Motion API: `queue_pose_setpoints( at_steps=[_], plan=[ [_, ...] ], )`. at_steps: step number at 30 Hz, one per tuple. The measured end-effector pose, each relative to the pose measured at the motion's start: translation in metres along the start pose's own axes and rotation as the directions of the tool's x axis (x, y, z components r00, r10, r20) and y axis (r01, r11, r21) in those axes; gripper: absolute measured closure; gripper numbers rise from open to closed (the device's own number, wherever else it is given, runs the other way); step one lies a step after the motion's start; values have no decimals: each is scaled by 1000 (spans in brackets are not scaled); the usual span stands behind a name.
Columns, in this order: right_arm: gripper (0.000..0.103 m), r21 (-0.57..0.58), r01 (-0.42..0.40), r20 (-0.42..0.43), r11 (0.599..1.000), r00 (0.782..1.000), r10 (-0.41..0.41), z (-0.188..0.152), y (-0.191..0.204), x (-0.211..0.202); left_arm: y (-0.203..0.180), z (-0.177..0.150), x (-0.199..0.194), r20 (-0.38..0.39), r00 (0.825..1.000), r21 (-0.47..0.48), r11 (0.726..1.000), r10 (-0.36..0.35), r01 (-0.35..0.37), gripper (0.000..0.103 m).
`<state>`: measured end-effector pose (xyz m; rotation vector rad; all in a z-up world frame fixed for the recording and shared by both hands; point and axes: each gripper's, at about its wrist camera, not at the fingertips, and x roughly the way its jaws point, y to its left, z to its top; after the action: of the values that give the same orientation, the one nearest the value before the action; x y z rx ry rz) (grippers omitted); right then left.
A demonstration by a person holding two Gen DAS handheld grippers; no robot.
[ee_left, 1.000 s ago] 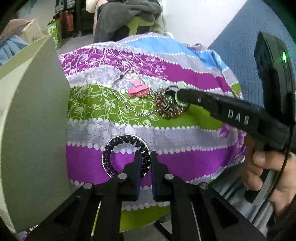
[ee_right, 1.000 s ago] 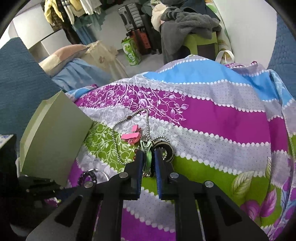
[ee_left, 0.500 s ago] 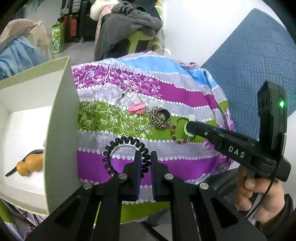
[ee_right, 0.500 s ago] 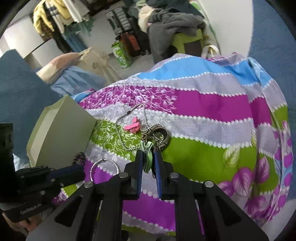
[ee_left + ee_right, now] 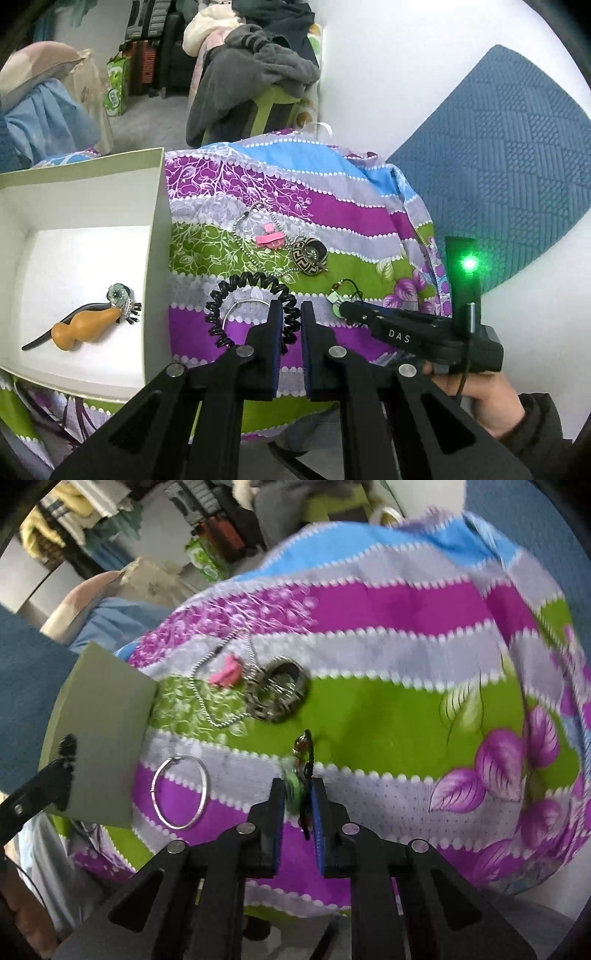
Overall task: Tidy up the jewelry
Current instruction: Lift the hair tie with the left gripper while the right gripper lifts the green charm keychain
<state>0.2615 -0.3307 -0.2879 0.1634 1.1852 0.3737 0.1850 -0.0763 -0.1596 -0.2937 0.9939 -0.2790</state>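
- Green-beaded bracelet (image 5: 300,771) sat between right hand-held gripper (image 5: 298,805), jaws opening after clamping it a second earlier; dragged clear of patterned bangle (image 5: 277,694).
- Left hand-held gripper (image 5: 291,325): together, gripping black coil tie (image 5: 251,306).
- Box (image 5: 74,258) unreached.

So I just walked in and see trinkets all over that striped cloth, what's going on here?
A person is sorting jewelry with a handheld gripper in each hand. The left gripper is shut on a black coil bracelet, lifted near the open white box, which already holds an orange-and-black piece. The right gripper has a green pendant on a cord between its opening jaws. A ball chain, patterned bangle and silver hoop remain on the cloth.
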Motion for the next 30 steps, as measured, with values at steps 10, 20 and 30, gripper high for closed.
queue_pose_setpoints(
  at_steps=[10,20,30],
  plan=[
    [71,-116,124,142,985,984,-107,-12,17,-28,0,-3,3,-6,1000,4,1000,-5,5,96],
    [73,-203,86,80,975,994,-71,-8,33,-2,-2,-5,8,-10,1000,9,1000,1,-1,96],
    [93,-266,144,126,953,986,-114,-10,54,-11,-1,-2,-4,7,1000,11,1000,1,-1,96]
  ],
)
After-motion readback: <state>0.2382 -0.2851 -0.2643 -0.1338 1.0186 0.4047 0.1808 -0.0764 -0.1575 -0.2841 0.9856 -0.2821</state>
